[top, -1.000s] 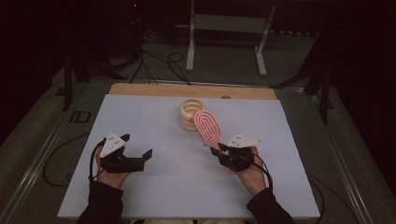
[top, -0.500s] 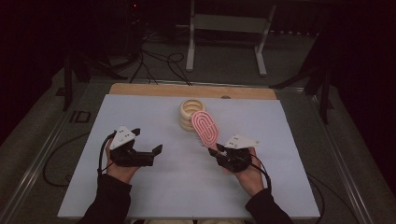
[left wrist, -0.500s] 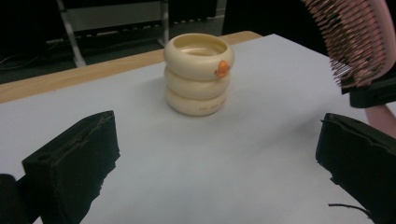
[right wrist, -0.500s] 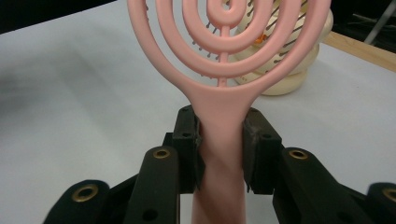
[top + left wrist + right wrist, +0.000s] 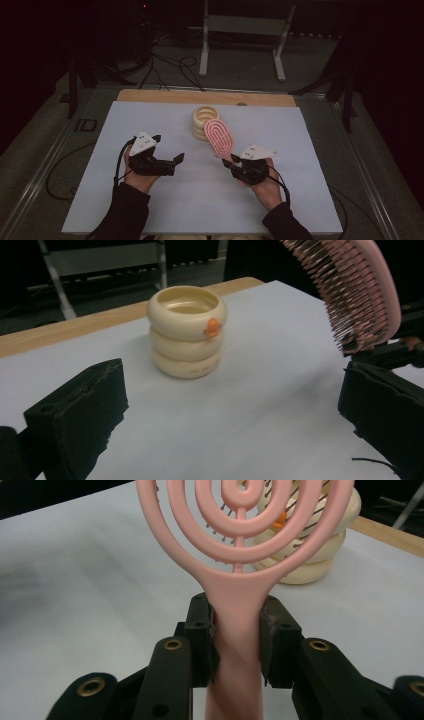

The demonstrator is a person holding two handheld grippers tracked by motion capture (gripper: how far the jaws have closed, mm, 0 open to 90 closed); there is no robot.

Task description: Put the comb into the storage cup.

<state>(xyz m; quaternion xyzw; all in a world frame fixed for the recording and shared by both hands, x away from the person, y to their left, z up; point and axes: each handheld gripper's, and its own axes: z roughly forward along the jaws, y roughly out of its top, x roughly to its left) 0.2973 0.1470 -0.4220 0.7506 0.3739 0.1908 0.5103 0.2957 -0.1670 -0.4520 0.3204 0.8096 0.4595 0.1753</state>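
A pink hairbrush [image 5: 219,137] with a spiral-patterned oval head stands tilted over the white table top, its bristles [image 5: 350,300] facing my left side. My right gripper [image 5: 233,162] is shut on its handle [image 5: 237,630], which is pinched between both pads. Just behind the brush head sits a cream ribbed cup [image 5: 204,119] made of three stacked rings, with a small orange mark [image 5: 213,327] on its side. My left gripper [image 5: 172,161] hovers left of centre and points toward the cup. It is open [image 5: 230,395], its jaws wide apart with nothing between them.
The white board [image 5: 150,210] lies on a table with a wooden strip [image 5: 150,95] along its far edge. Beyond that edge, a metal stand [image 5: 240,30] and cables [image 5: 170,65] rest on the dark floor. A cable [image 5: 65,170] trails from the left gripper off the table's left side.
My left gripper has moved right toward the middle of the board, lifting slightly. The right gripper and the brush have kept still.
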